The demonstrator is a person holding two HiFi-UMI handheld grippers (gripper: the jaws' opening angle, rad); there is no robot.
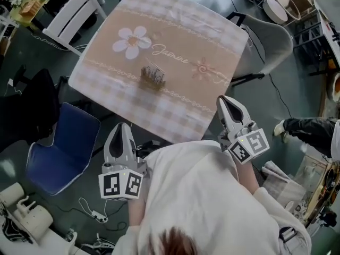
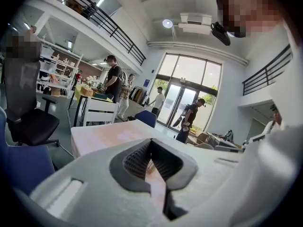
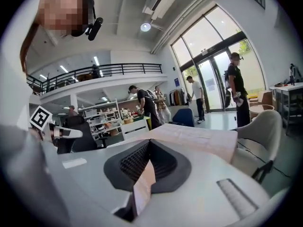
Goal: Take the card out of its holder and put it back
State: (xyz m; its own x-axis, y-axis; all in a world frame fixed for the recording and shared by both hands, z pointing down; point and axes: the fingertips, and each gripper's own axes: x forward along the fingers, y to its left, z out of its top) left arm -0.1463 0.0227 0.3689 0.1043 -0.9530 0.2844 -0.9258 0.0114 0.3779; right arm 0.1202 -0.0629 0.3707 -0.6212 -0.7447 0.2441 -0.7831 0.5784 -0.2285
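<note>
The right claw point(image 1: 227, 104) reaches out from the person's right side with its tips over the near right corner of the table point(image 1: 212, 41). It points away from the body and slopes a little downward. Its marker cube point(image 1: 248, 145) sits at the near end, close to the person's white top point(image 1: 202, 206). In the right gripper view, the right claw point(image 3: 149, 143) is closed on a card point(image 3: 143, 186). The card is a thin, pale pink sheet seen almost edge-on. It is pinched between the dark ribbed pads, with its lower part running back toward the camera.

The left claw point(image 1: 122, 129) is held at the person's left, just short of the table's near edge and beside a blue chair point(image 1: 64, 147). It also points away from the body and slightly downward (the hand itself is hidden under its marker cube point(image 1: 121, 185)). In the left gripper view, the left claw point(image 2: 151, 142) has its pads drawn together at the tips and holds nothing. Only the tablecloth shows through the slit below them.

The card holder point(image 1: 153, 76) stands near the middle of the table, well apart from both claws. It sits on the checked tablecloth point(image 1: 175, 108), just near of the printed flower point(image 1: 133, 41). Pale slips stand up from its top, too small to make out.
</note>
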